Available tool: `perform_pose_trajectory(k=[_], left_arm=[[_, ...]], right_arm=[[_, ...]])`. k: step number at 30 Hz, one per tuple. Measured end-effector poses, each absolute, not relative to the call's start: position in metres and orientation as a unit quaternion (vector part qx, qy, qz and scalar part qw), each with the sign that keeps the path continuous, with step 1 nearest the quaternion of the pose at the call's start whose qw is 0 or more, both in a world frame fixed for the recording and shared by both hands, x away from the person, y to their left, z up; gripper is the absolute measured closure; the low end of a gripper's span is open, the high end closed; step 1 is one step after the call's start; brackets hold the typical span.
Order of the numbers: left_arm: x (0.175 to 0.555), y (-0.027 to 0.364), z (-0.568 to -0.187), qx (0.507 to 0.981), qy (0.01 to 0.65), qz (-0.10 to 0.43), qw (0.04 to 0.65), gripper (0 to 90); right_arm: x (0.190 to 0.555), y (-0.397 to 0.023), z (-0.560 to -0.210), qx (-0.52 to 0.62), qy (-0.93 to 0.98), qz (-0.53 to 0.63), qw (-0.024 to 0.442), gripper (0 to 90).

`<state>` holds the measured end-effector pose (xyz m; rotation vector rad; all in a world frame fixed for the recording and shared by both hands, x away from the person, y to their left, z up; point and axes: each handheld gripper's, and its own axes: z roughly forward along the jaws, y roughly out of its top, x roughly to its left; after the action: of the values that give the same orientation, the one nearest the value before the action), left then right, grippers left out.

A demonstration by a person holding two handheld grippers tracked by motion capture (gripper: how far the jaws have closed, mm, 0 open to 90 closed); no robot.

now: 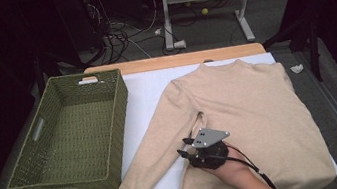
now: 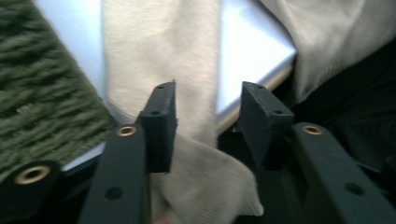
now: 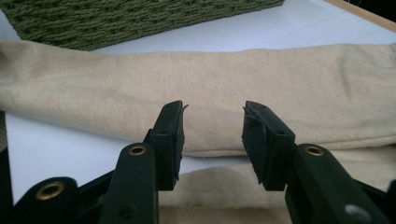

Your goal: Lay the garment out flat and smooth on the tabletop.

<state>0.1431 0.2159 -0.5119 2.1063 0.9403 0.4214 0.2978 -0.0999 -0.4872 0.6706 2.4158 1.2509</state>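
The beige sweater (image 1: 250, 112) lies flat on the white-topped table (image 1: 144, 98) beside the green woven basket (image 1: 74, 134), its sleeve cuff (image 2: 205, 186) hanging off the near edge between the parted jaws of the left hand-held gripper (image 2: 208, 116) — the right hand-held gripper (image 3: 212, 135), jaws likewise apart and clamping nothing, hovers over the sleeve.

A beige knitted sweater (image 1: 245, 113) lies spread flat on the white board (image 1: 143, 93), right of the green woven basket (image 1: 69, 134) that stands just beside it. Its near sleeve (image 1: 156, 147) runs slantwise toward the basket's near right corner, cuff (image 2: 210, 186) hanging over the board's near edge.
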Motion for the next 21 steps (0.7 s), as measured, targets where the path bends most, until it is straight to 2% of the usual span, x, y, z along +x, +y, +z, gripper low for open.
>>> perform_pose_trajectory(k=[5,6,8,12,13,15,17,21], left_arm=[[0.138,0.206,-0.523,0.848,0.361,0.173,0.347,43.6],[0.141,0.2,-0.529,0.862,0.356,0.2,0.301,43.6],[0.143,0.199,-0.532,0.866,0.35,0.208,0.289,45.2],[0.144,0.203,-0.53,0.865,0.35,0.222,0.283,70.1],[0.146,0.206,-0.529,0.864,0.354,0.216,0.286,70.1],[0.148,0.21,-0.529,0.862,0.357,0.213,0.291,81.9],[0.148,0.212,-0.524,0.857,0.354,0.218,0.304,85.4],[0.143,0.208,-0.515,0.847,0.34,0.236,0.334,85.7]], right_arm=[[0.283,-0.099,-0.49,0.235,0.849,0.441,0.168,59.6],[0.282,-0.099,-0.489,0.234,0.849,0.441,0.17,59.6],[0.279,-0.1,-0.489,0.237,0.848,0.443,0.169,59.8],[0.274,-0.101,-0.489,0.235,0.847,0.445,0.171,60.3],[0.274,-0.101,-0.489,0.235,0.847,0.445,0.171,60.3],[0.273,-0.102,-0.489,0.234,0.846,0.448,0.17,61.0],[0.273,-0.103,-0.489,0.233,0.846,0.448,0.169,62.2],[0.274,-0.103,-0.49,0.232,0.847,0.449,0.166,63.4]])
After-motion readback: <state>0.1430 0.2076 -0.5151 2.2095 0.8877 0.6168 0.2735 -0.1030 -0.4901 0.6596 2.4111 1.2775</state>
